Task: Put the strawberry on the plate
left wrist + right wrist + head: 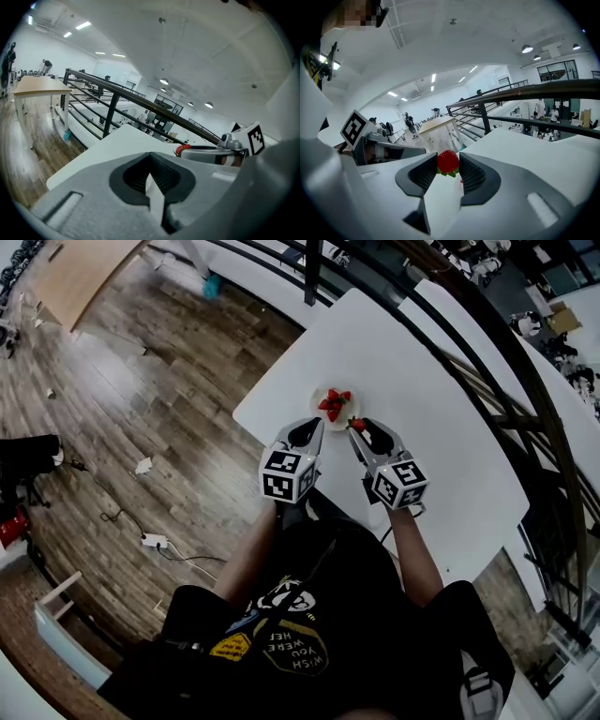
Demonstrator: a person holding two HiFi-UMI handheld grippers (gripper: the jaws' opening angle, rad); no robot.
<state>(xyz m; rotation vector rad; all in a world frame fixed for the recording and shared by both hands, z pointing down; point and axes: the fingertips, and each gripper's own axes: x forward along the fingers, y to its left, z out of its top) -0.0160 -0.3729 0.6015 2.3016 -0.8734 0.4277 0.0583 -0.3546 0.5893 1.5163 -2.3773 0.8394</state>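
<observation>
A small white plate (pixel 318 399) with several strawberries (pixel 334 406) on it sits on the white table (pixel 422 390), just ahead of both grippers. My right gripper (pixel 360 427) is shut on one red strawberry (pixel 357 425) at the plate's near right rim. In the right gripper view that strawberry (pixel 448 161) sits between the dark pads (pixel 423 174), green leaves pointing down. My left gripper (pixel 306 433) is shut and empty, just left of the plate. From the left gripper view, the held strawberry (pixel 183 149) shows at the tip of the right gripper (pixel 187 151).
The table's near-left edge (pixel 251 427) drops to a wooden floor (pixel 141 399) with a cable and power strip (pixel 152 542). A dark metal railing (pixel 487 362) runs along the table's far right side.
</observation>
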